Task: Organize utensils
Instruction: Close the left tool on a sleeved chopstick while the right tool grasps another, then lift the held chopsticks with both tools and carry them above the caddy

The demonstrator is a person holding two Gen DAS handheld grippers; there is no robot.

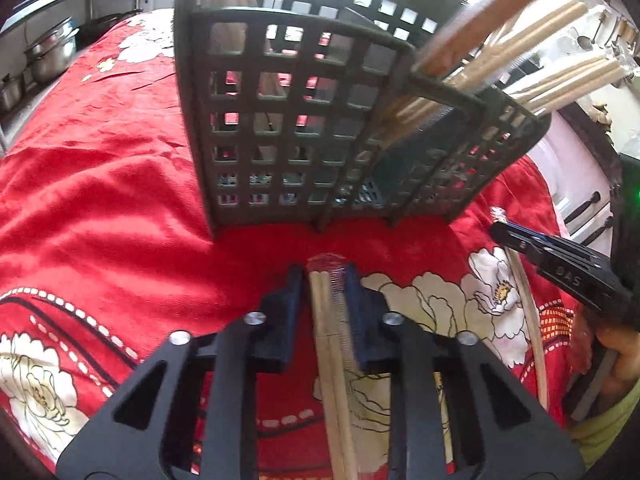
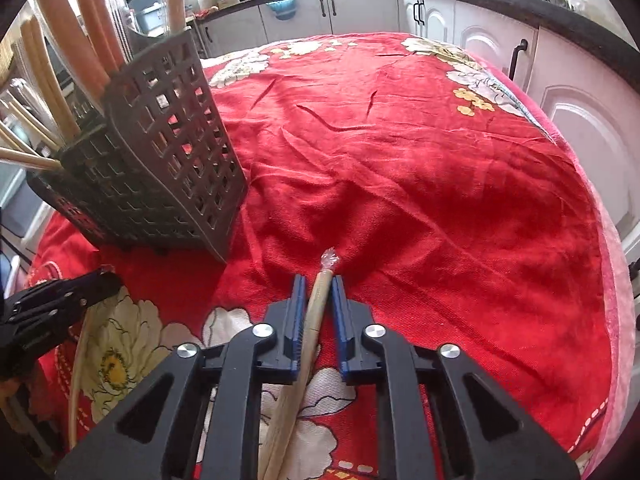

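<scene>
Both grippers' fingers point(image 1: 362, 312) point(image 2: 340, 312) clench wrapped chopsticks point(image 1: 328, 320) point(image 2: 318, 304) lying lengthwise between them.

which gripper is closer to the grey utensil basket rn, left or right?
Left, by a small margin. The left gripper, shut on wrapped chopsticks, faces the basket just short of its base. The right gripper, shut on another wrapped pair, sits off the basket's corner, slightly farther out.

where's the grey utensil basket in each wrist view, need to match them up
Left wrist: the grey utensil basket fills the upper centre, wrapped chopsticks poking out at upper right.
Right wrist: the basket stands at the left edge, on the cloth.
Shared landmark: the red floral tablecloth under it.
</scene>
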